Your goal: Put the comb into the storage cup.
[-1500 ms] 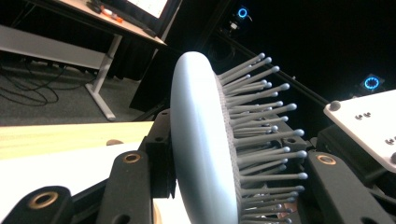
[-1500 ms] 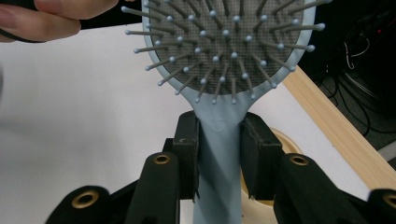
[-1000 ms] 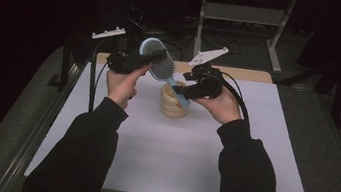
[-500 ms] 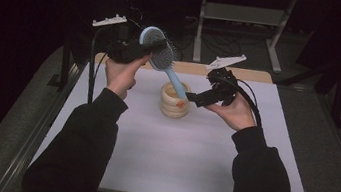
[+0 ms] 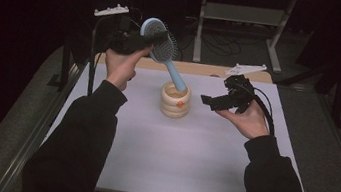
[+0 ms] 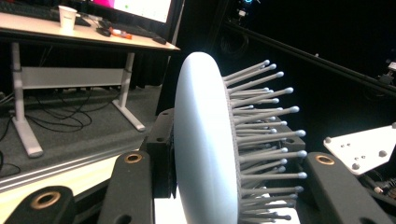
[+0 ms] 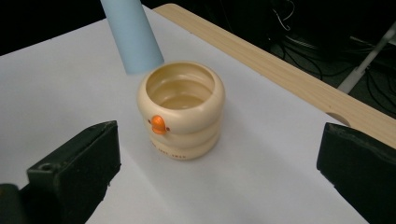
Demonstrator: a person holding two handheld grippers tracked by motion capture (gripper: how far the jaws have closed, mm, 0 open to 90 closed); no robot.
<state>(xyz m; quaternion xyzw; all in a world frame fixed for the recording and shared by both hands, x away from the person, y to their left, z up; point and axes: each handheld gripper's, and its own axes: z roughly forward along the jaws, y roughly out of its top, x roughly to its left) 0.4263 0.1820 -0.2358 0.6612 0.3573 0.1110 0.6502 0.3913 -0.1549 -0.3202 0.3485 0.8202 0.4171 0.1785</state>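
Note:
A light blue hairbrush (image 5: 160, 42) is clamped by its head in my left gripper (image 5: 152, 38), which is shut on it above the table's far side. The left gripper view looks at the brush (image 6: 205, 154) edge-on, bristles to the right, between the black jaws. Its handle (image 7: 131, 37) slants down and ends just over the rim of a cream ringed cup (image 5: 175, 101) with an orange dot (image 7: 159, 124). My right gripper (image 5: 206, 101) sits right of the cup; its jaws have just been opening and stand wide apart (image 7: 219, 163) with nothing between them.
A white sheet (image 5: 174, 162) covers the table, with a wooden edge (image 5: 207, 70) at the far side. Beyond it are desk legs (image 5: 201, 24) and floor cables. A desk with a paper cup (image 6: 67, 17) stands behind. The right gripper's grey plate (image 6: 364, 149) is off to the side.
My right gripper has drawn away to the right of the cup and opened wide. The left hand has raised the brush, its handle tip now at the cup's rim.

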